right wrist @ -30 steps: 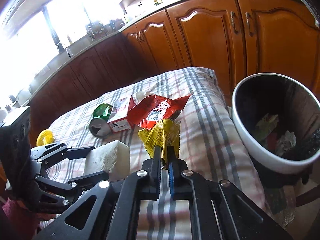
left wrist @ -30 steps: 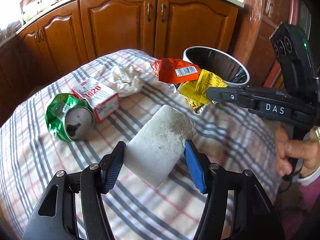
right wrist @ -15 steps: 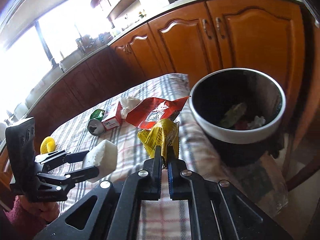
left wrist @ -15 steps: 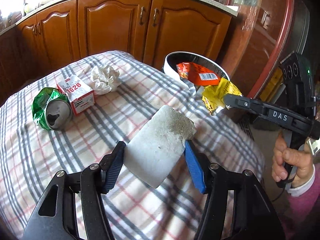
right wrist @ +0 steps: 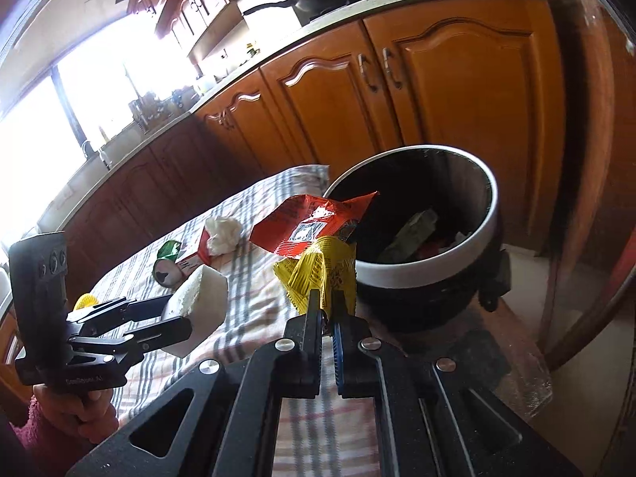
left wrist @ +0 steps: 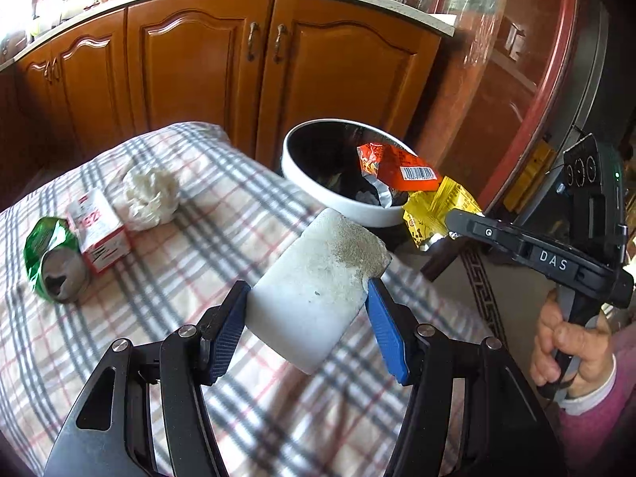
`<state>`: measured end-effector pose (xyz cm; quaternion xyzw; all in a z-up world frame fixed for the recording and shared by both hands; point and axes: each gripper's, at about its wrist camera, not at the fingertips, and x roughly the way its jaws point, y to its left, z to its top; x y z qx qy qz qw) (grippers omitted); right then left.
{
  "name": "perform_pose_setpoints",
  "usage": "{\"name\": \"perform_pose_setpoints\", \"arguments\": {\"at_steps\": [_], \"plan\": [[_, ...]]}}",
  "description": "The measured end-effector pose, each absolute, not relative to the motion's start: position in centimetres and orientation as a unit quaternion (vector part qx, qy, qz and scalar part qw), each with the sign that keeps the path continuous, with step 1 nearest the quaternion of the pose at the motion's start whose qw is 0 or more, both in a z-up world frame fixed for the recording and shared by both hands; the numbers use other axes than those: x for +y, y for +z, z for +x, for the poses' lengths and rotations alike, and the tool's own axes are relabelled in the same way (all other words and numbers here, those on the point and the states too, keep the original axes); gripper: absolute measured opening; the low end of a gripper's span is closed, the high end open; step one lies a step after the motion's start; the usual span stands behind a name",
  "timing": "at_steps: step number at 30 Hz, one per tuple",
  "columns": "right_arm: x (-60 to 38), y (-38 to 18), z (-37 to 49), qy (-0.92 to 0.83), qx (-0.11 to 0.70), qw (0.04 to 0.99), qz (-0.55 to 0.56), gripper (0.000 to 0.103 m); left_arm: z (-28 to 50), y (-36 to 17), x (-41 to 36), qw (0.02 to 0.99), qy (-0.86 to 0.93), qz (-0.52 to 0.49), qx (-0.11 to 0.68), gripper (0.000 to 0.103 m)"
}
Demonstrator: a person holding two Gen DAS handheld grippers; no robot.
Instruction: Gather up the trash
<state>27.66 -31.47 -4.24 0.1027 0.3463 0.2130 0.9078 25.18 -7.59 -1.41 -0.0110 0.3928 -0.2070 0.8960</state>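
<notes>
Plaid cloth (left wrist: pixel 206 246) in grey, white and red covers the surface, and both grippers are up above it with stuff in them. Left gripper (left wrist: pixel 308 318) has its blue fingers (left wrist: pixel 226 328) clamped on a white foam block (left wrist: pixel 314 290), kind of dirty and speckled grey toward its far end, held clear of the cloth near the surface's edge. Right gripper (right wrist: pixel 328 314) has its fingers pressed tight together on a crumpled yellow wrapper (right wrist: pixel 322 274), and a red snack wrapper (right wrist: pixel 310 224) with a barcode hangs out past it, seems pinched in the same grip but I can't tell for sure. Those wrappers sit right at the near rim of the trash bin (right wrist: pixel 433 262), which is black inside with a white rim and stands just off the end of the surface; there's already some rubbish down in it. Further back on the cloth are a crushed green can (left wrist: pixel 51 266), a small red and white carton (left wrist: pixel 97 230) touching it, and a wadded white tissue (left wrist: pixel 149 194) just beside the carton. Wooden cabinets (left wrist: pixel 187 63) run behind everything, and a hand (left wrist: pixel 568 342) with a pink sleeve grips the right gripper's handle
</notes>
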Motion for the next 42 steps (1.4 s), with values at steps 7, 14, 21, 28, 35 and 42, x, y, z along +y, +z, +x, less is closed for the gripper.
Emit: {"name": "perform_pose_setpoints", "arguments": {"at_steps": [7, 14, 21, 28, 35, 42], "plan": [[-32.6, -4.1, 28.1, 0.208, 0.344, 0.909, 0.105, 0.004, 26.0, -0.6, -8.1, 0.899, -0.205, -0.017, 0.386, 0.059], [-30.4, -4.5, 27.8, 0.249, 0.357, 0.896, 0.086, 0.004, 25.5, 0.6, -5.5, 0.909, -0.180, -0.032, 0.373, 0.059], [-26.0, -6.0, 27.1, 0.308, 0.399, 0.862, 0.047, 0.011, 25.0, 0.0, -1.7, 0.914, -0.145, -0.052, 0.376, 0.059], [-25.0, -6.3, 26.1, 0.319, 0.406, 0.856, 0.030, 0.015, 24.5, -0.8, 0.2, 0.913, -0.131, -0.064, 0.380, 0.059], [-27.3, -5.1, 26.6, 0.336, 0.395, 0.847, 0.115, 0.049, 24.4, -0.9, 0.7, 0.914, -0.131, -0.071, 0.378, 0.059], [-26.7, -6.4, 32.7, 0.316, 0.434, 0.823, 0.185, 0.049, 25.0, -1.1, 1.0, 0.913, -0.126, -0.075, 0.381, 0.059]]}}
